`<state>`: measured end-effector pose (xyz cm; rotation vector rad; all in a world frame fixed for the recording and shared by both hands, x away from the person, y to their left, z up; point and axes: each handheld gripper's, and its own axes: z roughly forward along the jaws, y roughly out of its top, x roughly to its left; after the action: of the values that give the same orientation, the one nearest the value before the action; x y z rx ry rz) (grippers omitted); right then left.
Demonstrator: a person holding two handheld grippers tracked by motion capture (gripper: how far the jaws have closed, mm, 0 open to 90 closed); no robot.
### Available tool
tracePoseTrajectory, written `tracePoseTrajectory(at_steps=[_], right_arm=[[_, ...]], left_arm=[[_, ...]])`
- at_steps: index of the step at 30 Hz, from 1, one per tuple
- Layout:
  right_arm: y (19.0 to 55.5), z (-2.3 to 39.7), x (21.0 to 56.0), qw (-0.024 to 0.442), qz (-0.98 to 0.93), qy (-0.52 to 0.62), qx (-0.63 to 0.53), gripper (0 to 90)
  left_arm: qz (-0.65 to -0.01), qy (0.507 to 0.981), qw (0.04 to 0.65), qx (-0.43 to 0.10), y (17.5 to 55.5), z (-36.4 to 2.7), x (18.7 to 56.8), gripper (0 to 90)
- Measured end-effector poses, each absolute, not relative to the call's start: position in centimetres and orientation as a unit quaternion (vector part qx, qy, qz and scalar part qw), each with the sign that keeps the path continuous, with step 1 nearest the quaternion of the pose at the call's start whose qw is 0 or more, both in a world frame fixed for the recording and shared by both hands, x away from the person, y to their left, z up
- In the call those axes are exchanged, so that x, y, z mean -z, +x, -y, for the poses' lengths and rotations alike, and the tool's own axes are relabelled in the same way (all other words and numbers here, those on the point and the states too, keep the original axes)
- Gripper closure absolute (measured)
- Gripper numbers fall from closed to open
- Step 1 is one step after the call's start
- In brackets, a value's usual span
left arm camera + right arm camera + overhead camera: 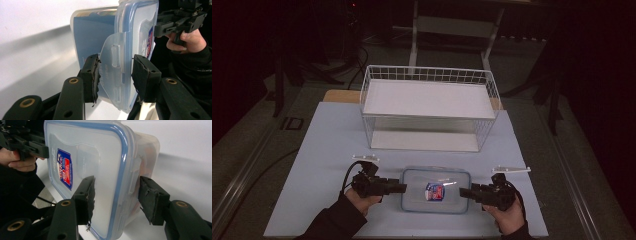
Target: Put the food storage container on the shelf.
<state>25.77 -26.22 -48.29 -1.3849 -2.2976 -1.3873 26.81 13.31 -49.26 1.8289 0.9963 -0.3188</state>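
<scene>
A clear plastic container (pixel 435 190) with a blue-sealed lid and a red-and-blue label lies flat at the table's near edge. My left gripper (pixel 402 188) meets its left end. In the left gripper view the jaws (pixel 115 60) straddle the latch flap (pixel 113 72), which stands out from the wall, and both pads touch it. My right gripper (pixel 463 192) is at the right end. There the jaws (pixel 116 182) stand open, one pad over the lid (pixel 100 157), the other beside the side latch (pixel 133 178), with small gaps.
A white wire basket (pixel 429 107) with a white shelf stands at the back of the light blue table (pixel 327 150). Bare table lies left and right of the container. The room's floor beyond the table is dark.
</scene>
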Motion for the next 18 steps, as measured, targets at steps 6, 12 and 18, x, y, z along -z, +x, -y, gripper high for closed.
tracePoseTrajectory(at_steps=[6, 12, 18], right_arm=[[26.9, 25.9, 47.2, 0.042, 0.761, -0.445, 0.469, 47.8], [28.6, 25.4, 46.1, 0.024, 0.758, -0.435, 0.485, 47.7], [29.9, 25.1, 45.8, 0.015, 0.758, -0.426, 0.494, 47.7]], left_arm=[[-0.408, 0.749, 0.51, 0.108, 27.4, -13.7, 48.4, 57.5], [-0.406, 0.745, 0.523, 0.08, 28.4, -14.0, 47.4, 57.3], [-0.408, 0.741, 0.53, 0.061, 29.6, -14.1, 46.9, 57.2]])
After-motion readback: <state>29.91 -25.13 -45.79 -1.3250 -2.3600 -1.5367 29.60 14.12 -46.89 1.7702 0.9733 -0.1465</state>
